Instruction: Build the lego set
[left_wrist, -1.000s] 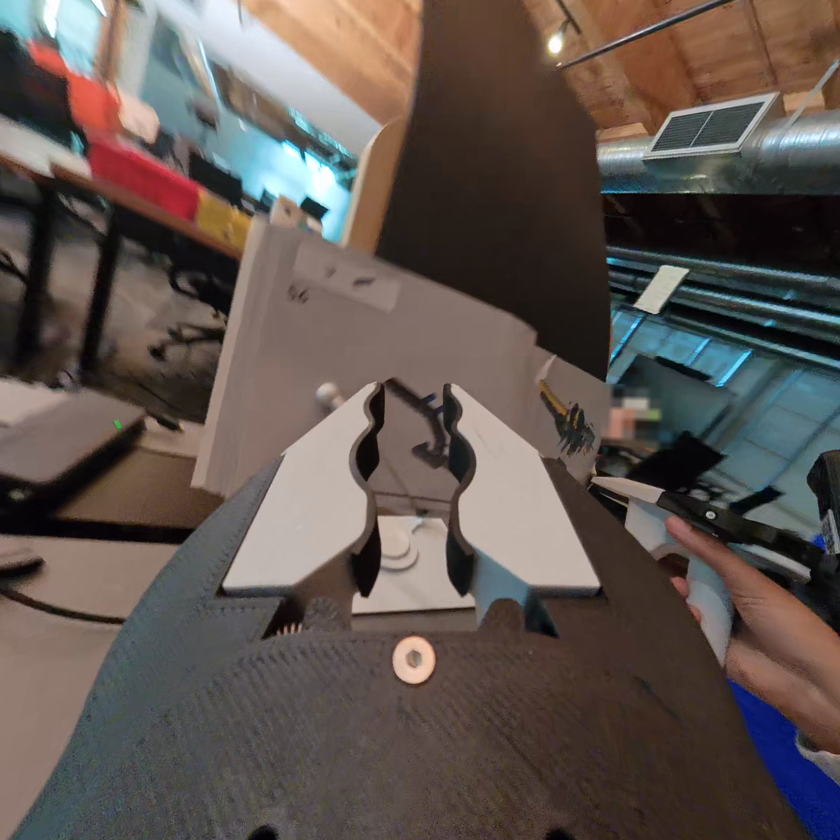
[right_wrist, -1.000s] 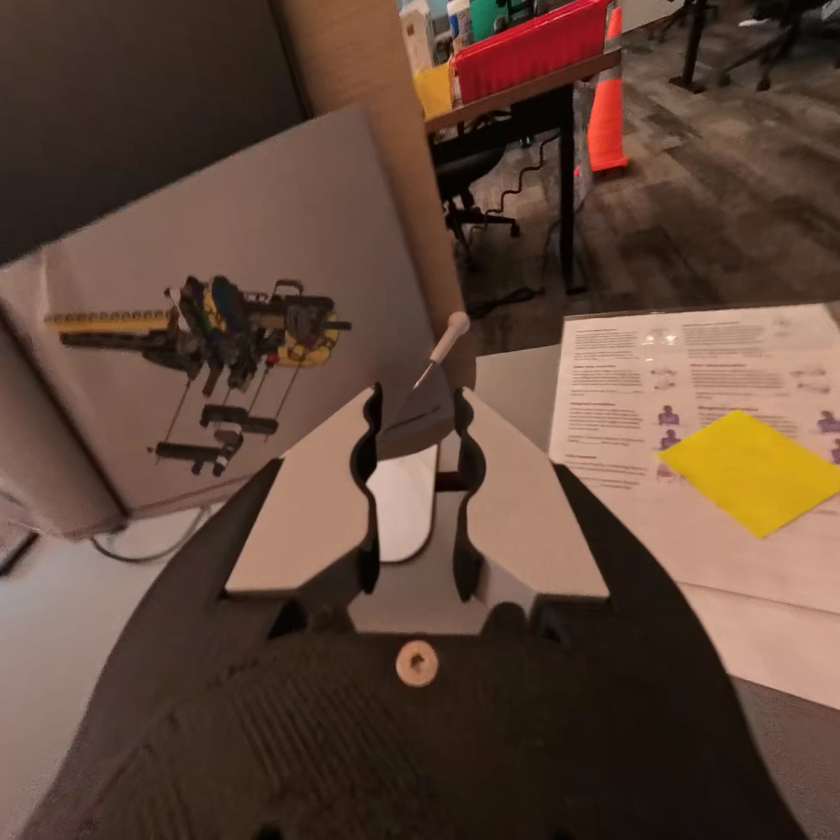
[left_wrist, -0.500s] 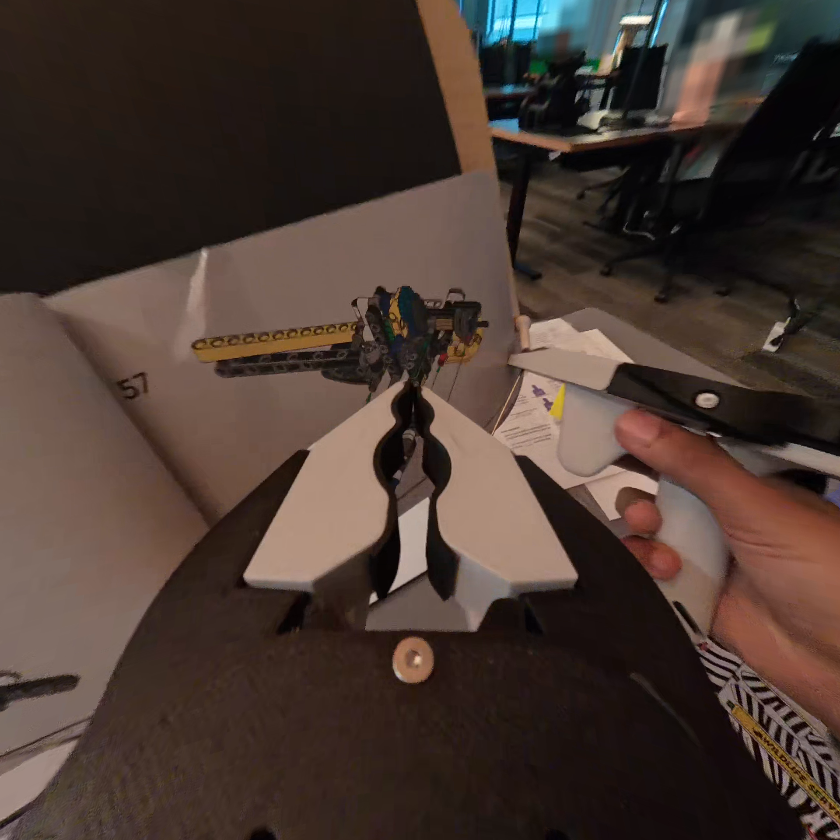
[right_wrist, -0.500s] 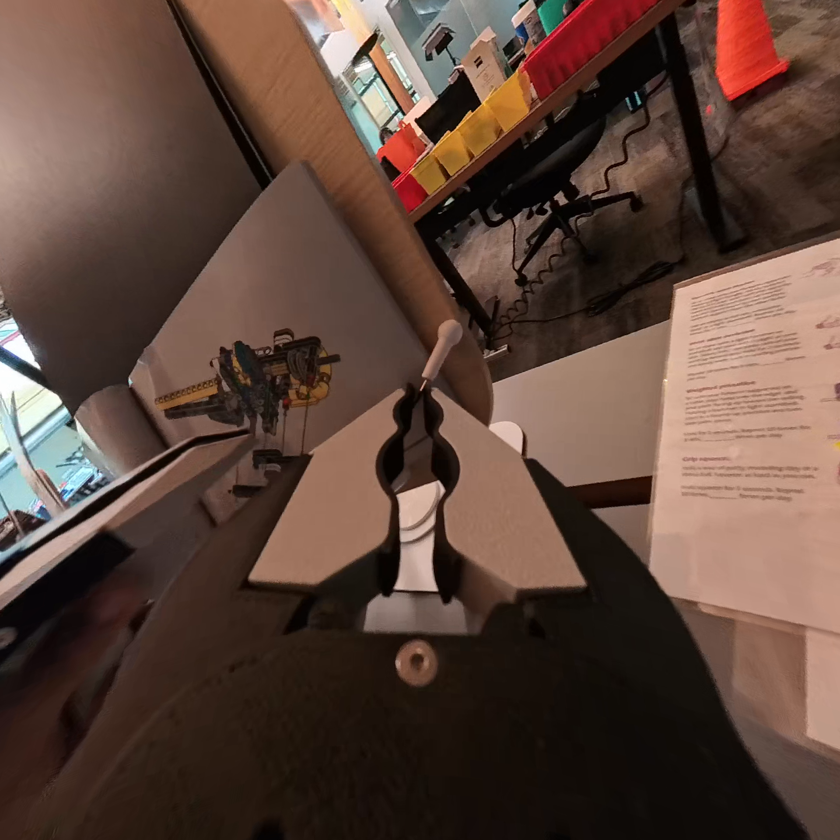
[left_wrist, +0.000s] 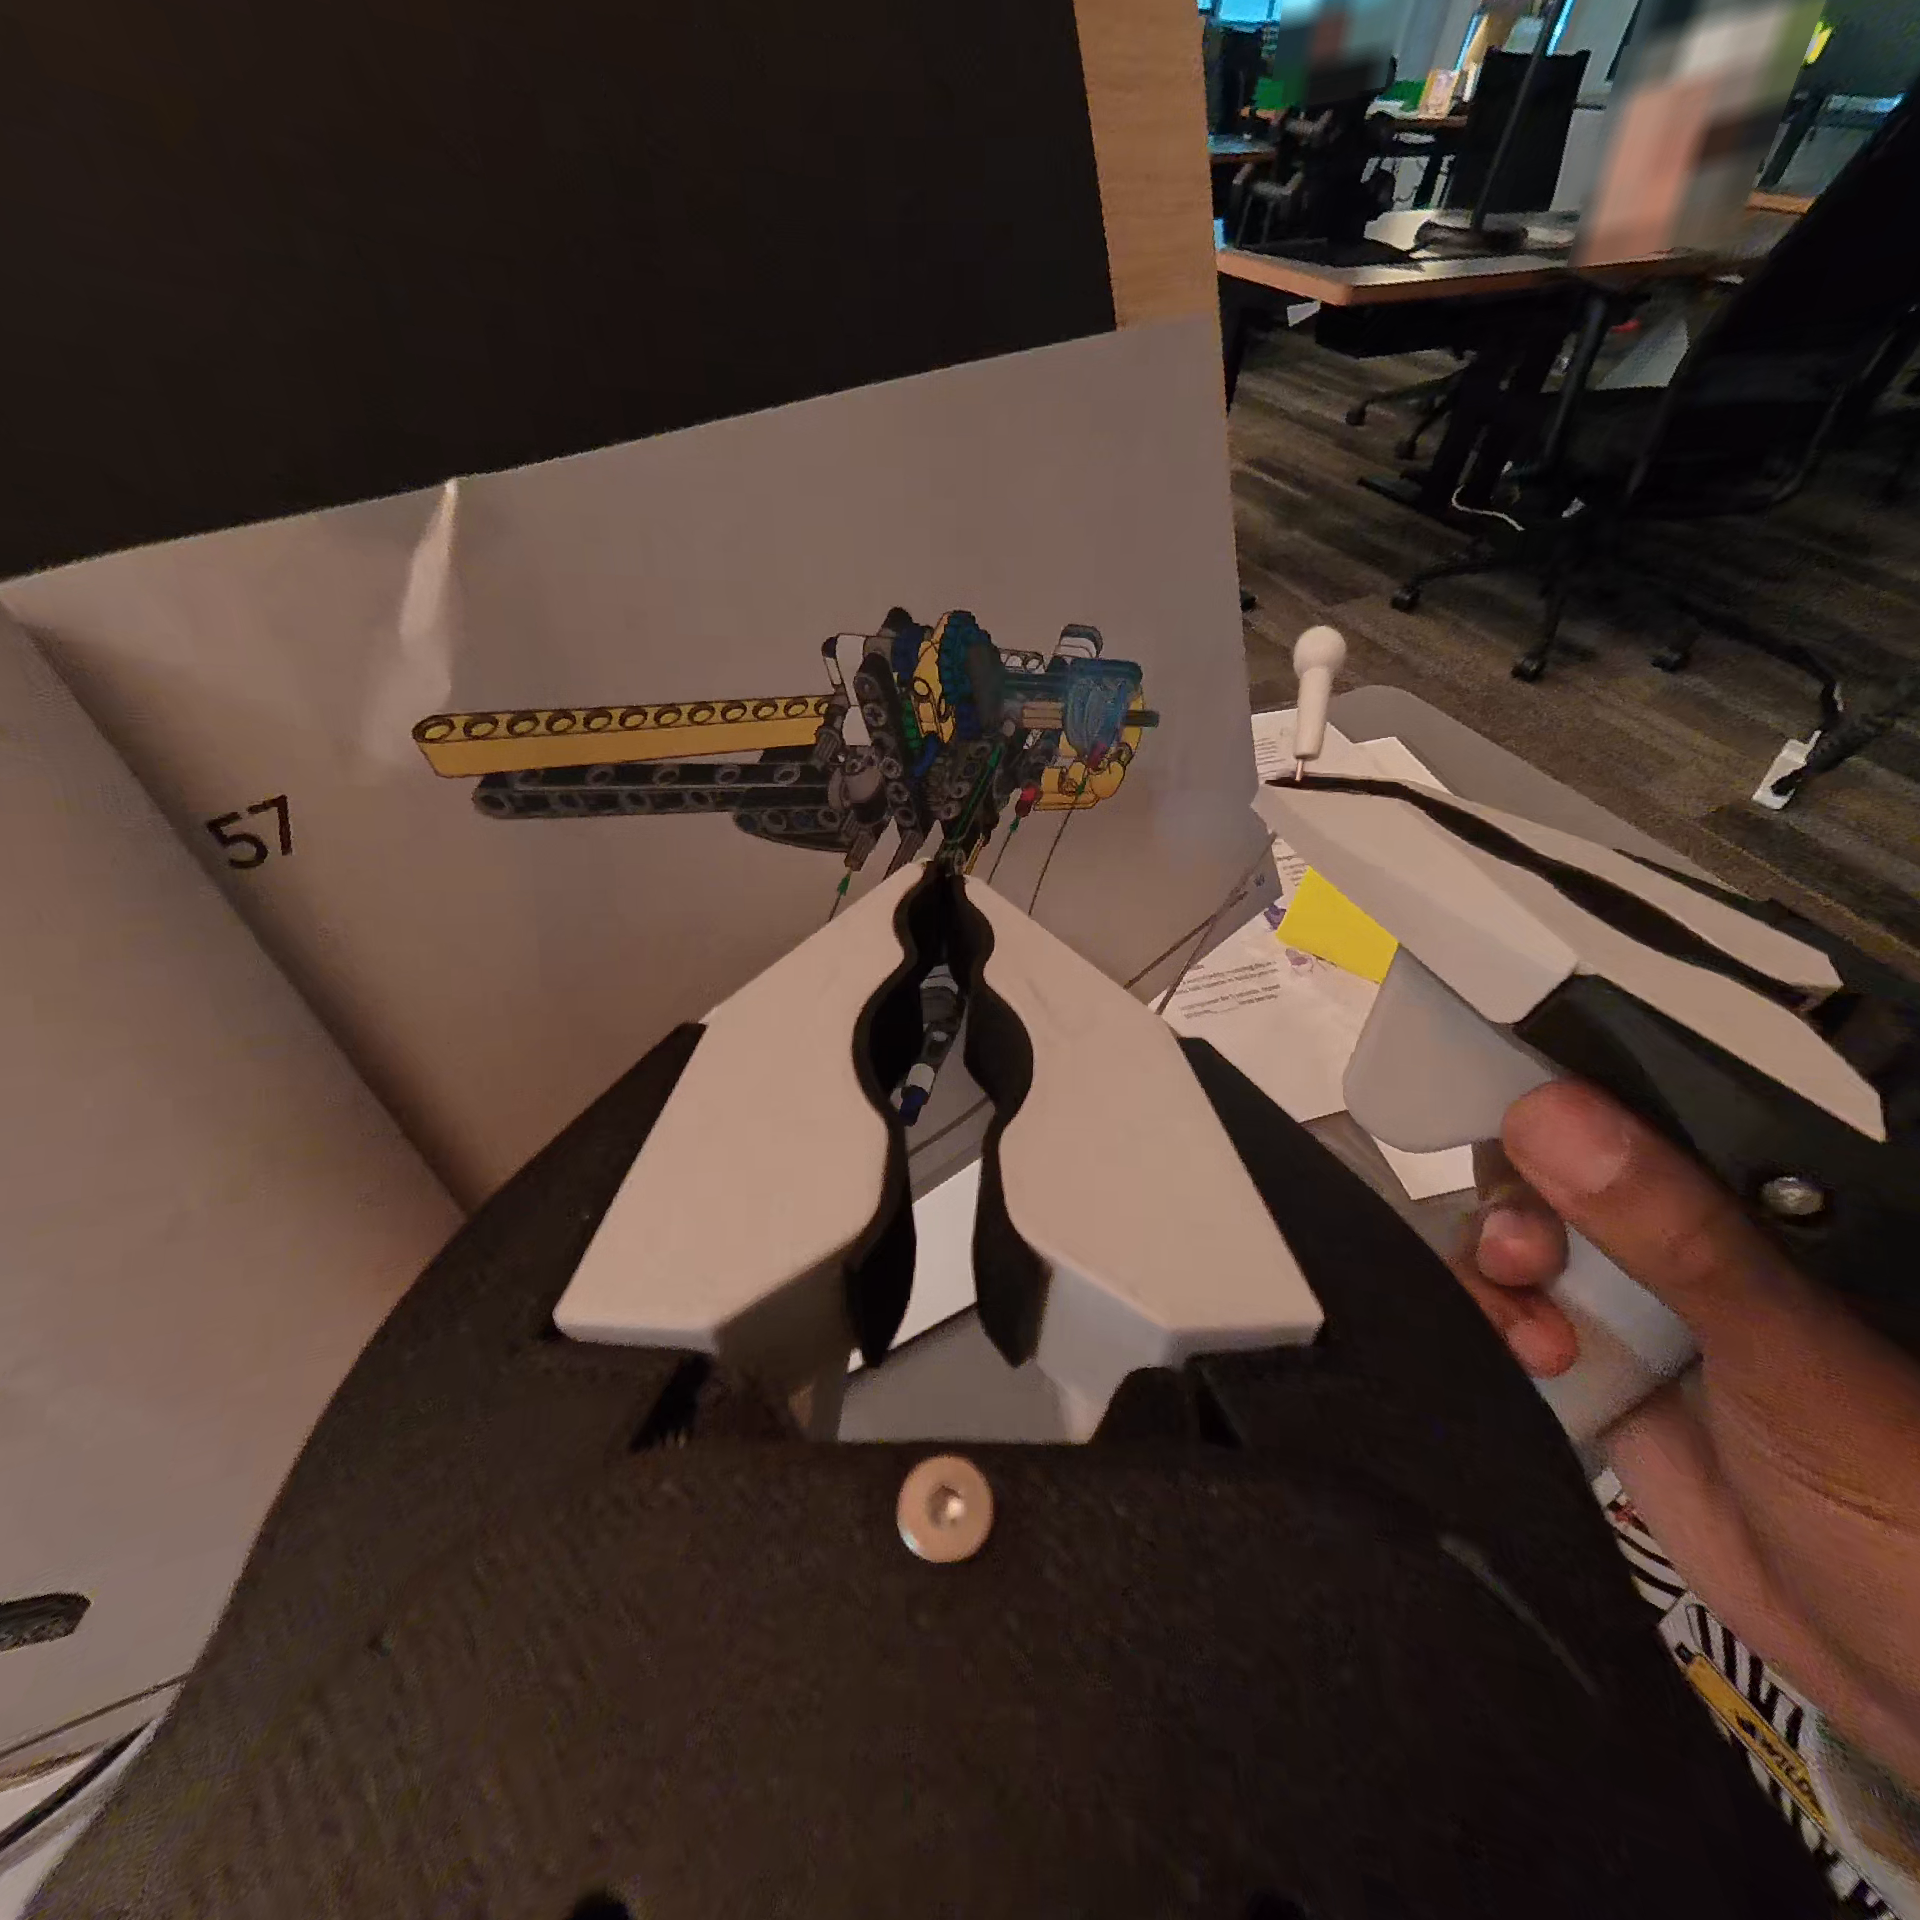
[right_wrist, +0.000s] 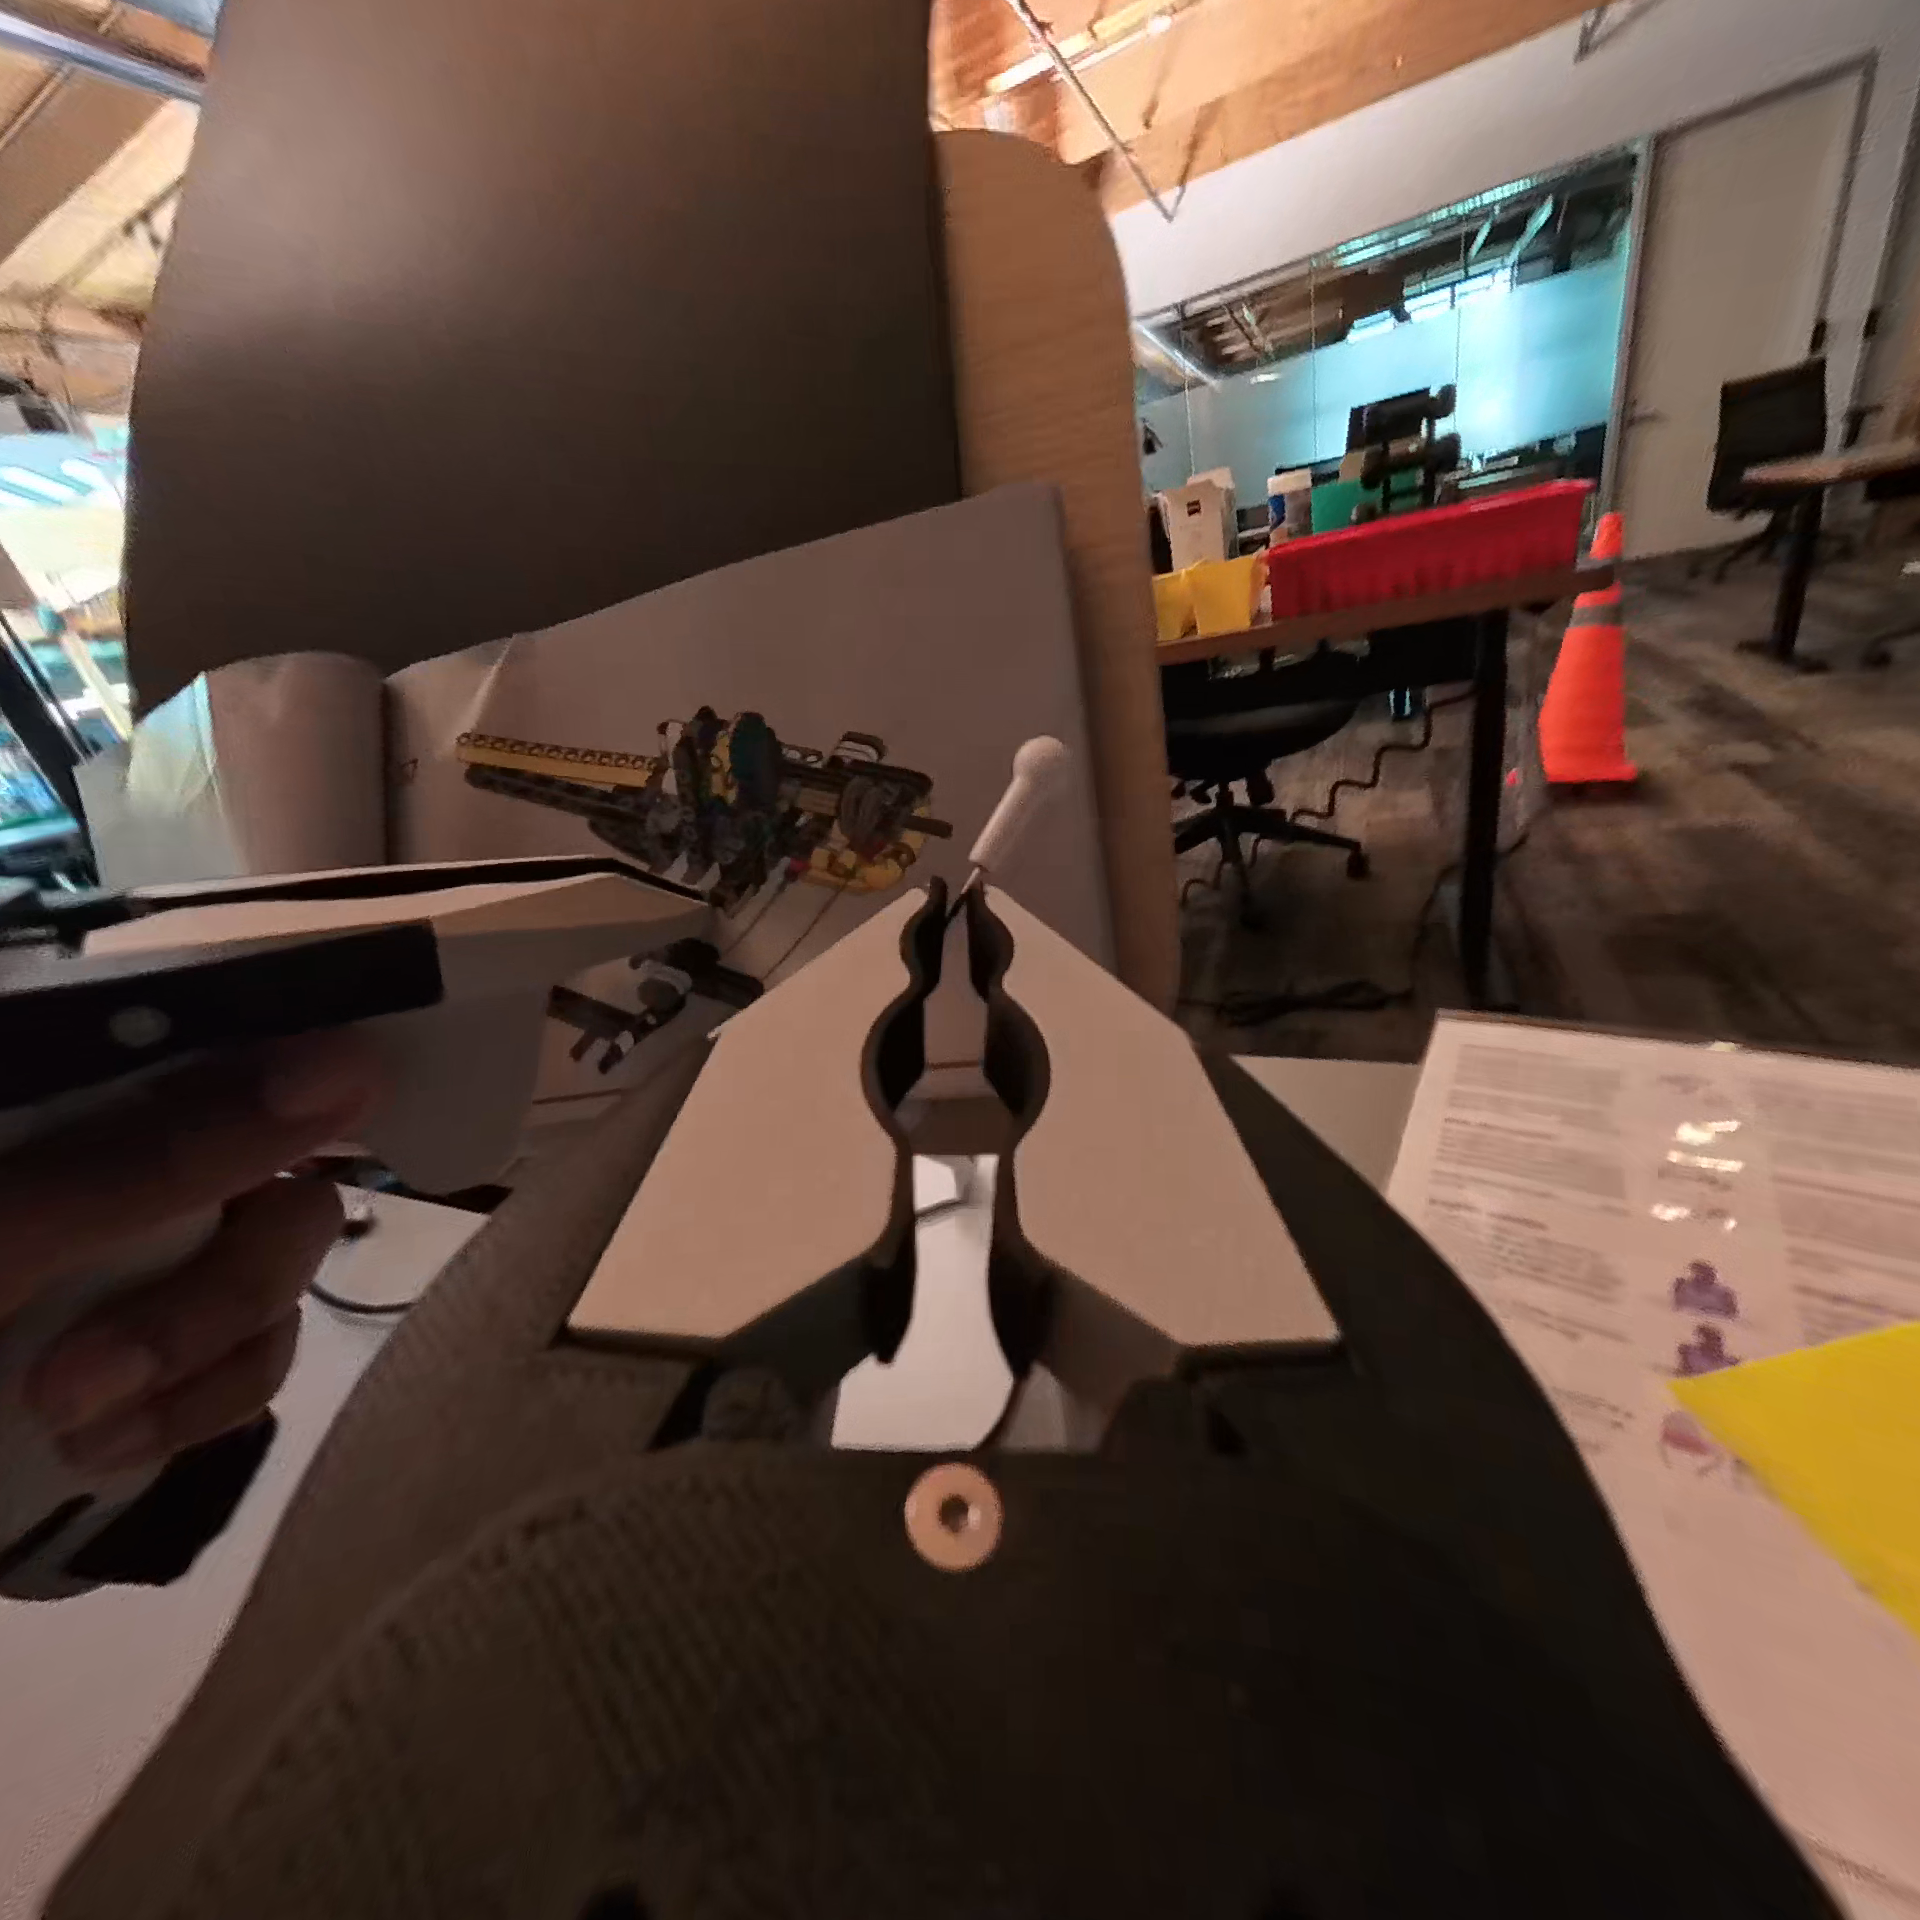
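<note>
Upright instruction booklet (left_wrist: 665, 644) behind closed tongs (left_wrist: 943, 883)

**Dim indoor light, sharp centre, soft edges**

We see both views in warm, low indoor light. In the left wrist view the open booklet (left_wrist: 644, 644) is evenly lit, with a pale streak of glare near its fold, and the dark panel (left_wrist: 520, 208) behind it goes nearly black. In the right wrist view the brightest area is the glass wall (right_wrist: 1403, 343) far off, bluish and slightly washed out. We find the hand (right_wrist: 156, 1247) at the left edge in deep shadow and smeared, and the printed sheet (right_wrist: 1662, 1195) blurred, with small glare spots. Straight lines bow towards the edges in both views. The gripper bodies fill the bottom, dark and grainy.
</note>
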